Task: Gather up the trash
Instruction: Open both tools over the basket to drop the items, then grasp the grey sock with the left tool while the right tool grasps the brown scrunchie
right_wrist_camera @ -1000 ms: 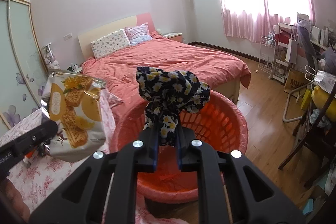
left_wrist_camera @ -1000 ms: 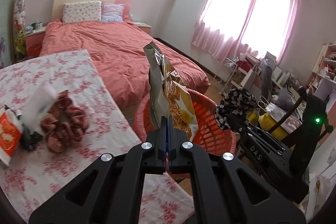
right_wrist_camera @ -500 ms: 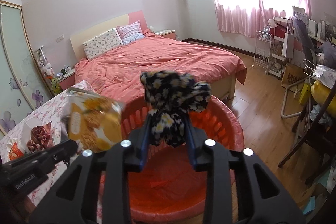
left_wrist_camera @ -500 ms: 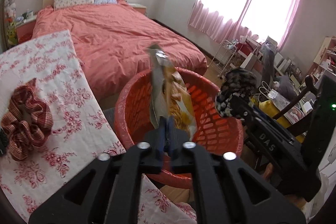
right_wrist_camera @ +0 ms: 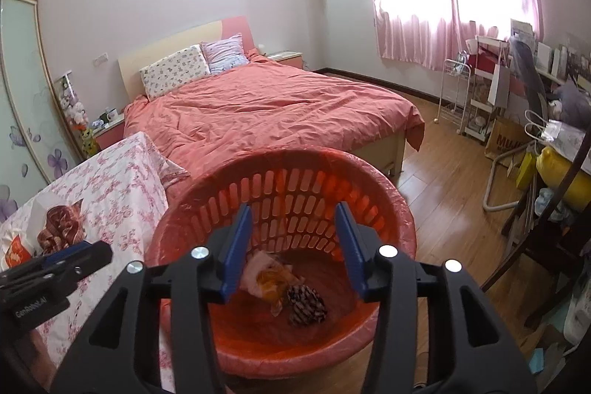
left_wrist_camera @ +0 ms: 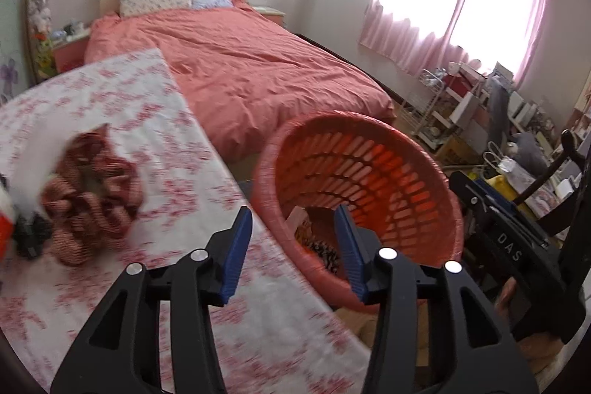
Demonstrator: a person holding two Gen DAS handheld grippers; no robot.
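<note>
The orange slatted basket (left_wrist_camera: 369, 120) (right_wrist_camera: 280, 157) stands on the floor beside the flowered table (left_wrist_camera: 177, 120). Inside it lie a yellow snack bag (right_wrist_camera: 269, 279) and a dark floral cloth (right_wrist_camera: 306, 298). My right gripper (right_wrist_camera: 293, 207) hangs over the basket, its jaws opening with nothing between them. My left gripper (left_wrist_camera: 292, 209) is over the near rim and the table edge, its jaws also opening and empty. On the table rest a red checked scrunchie (left_wrist_camera: 88, 194) (right_wrist_camera: 61, 224), a white paper (left_wrist_camera: 40, 154) and an orange-and-white packet (right_wrist_camera: 16, 253).
A bed with a coral cover (right_wrist_camera: 266, 106) fills the room behind the basket. Wooden floor (right_wrist_camera: 443, 180) runs to the right, where a dark chair (right_wrist_camera: 546, 246), a white trolley (right_wrist_camera: 454, 91) and cluttered shelves stand under the pink curtains.
Both grippers went from shut to open. The snack bag left my left gripper and the floral cloth left my right; both now lie in the basket. The left view tipped downward.
</note>
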